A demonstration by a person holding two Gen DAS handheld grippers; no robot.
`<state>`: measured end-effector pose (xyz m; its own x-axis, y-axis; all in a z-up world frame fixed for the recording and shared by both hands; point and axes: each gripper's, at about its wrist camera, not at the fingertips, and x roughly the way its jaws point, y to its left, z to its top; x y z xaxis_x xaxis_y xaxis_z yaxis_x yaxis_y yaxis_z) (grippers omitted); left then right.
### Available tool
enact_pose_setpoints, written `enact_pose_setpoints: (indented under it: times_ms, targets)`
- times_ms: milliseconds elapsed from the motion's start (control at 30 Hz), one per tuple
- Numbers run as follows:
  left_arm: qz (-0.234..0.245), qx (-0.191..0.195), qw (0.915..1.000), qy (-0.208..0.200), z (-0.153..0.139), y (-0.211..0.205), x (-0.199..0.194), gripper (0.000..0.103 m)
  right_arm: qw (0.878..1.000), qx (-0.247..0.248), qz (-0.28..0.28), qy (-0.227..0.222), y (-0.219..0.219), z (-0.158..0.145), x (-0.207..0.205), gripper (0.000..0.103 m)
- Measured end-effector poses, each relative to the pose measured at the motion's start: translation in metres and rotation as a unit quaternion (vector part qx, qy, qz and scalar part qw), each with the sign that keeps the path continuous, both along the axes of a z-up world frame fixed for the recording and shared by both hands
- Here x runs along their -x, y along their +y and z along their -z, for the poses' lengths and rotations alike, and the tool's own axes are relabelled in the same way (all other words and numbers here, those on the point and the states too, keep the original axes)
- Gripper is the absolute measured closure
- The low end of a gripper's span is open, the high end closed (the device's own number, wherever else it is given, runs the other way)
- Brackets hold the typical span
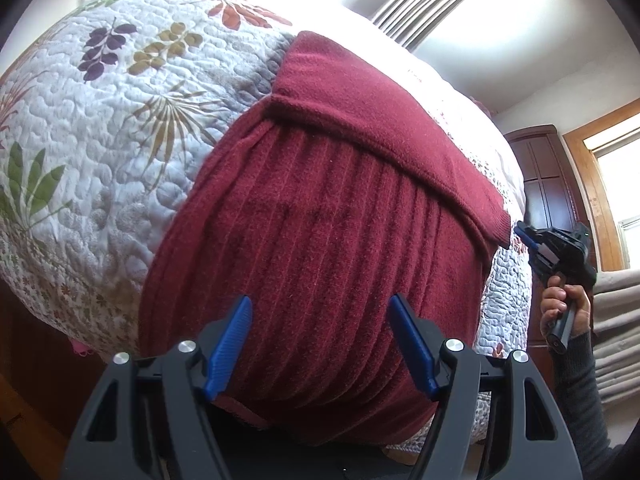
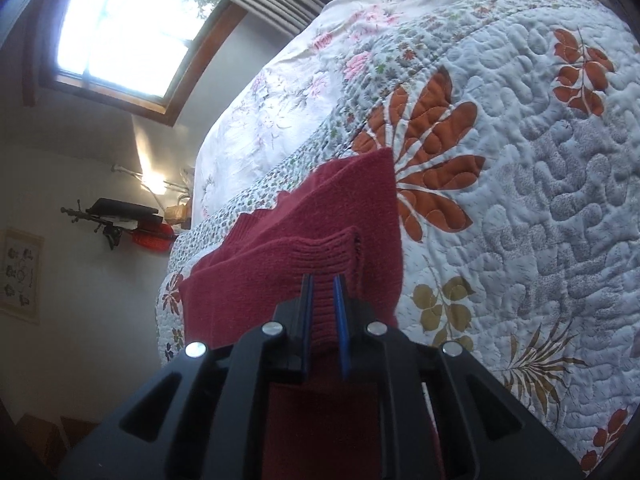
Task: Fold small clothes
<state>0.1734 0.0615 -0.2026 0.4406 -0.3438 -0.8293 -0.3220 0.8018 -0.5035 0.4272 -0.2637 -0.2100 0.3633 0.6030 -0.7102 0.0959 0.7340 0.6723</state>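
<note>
Quilted bedspread [image 1: 120,92] under your maroon sweater [image 1: 320,220]; left gripper [image 1: 320,312] hangs wide open, empty. Only the right wrist view shows your right gripper [image 2: 323,284] pinching the ribbed cuff [image 2: 324,256].

1 sweater [image 1: 320,240], 1 quilt [image 1: 120,120], 2 tools [image 1: 320,332].

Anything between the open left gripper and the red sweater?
Nothing visible. The left gripper hangs open directly over the dark red ribbed knit sweater on the floral quilted bedspread.
</note>
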Motion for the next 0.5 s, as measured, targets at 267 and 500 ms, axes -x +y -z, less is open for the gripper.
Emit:
enact_pose_setpoints:
  times_ms: [267, 500]
  targets:
    - [-0.02, -0.018, 0.9996, -0.011, -0.014, -0.001, 0.014, 0.022, 0.999, 0.001, -0.007, 0.034, -0.001, 0.033, 0.004, 0.094]
    - [-0.018, -0.042, 0.9989, 0.007, -0.006, 0.044, 0.053, 0.004, 0.998, 0.022, -0.059, 0.006, -0.015, 0.012, 0.064, 0.03]
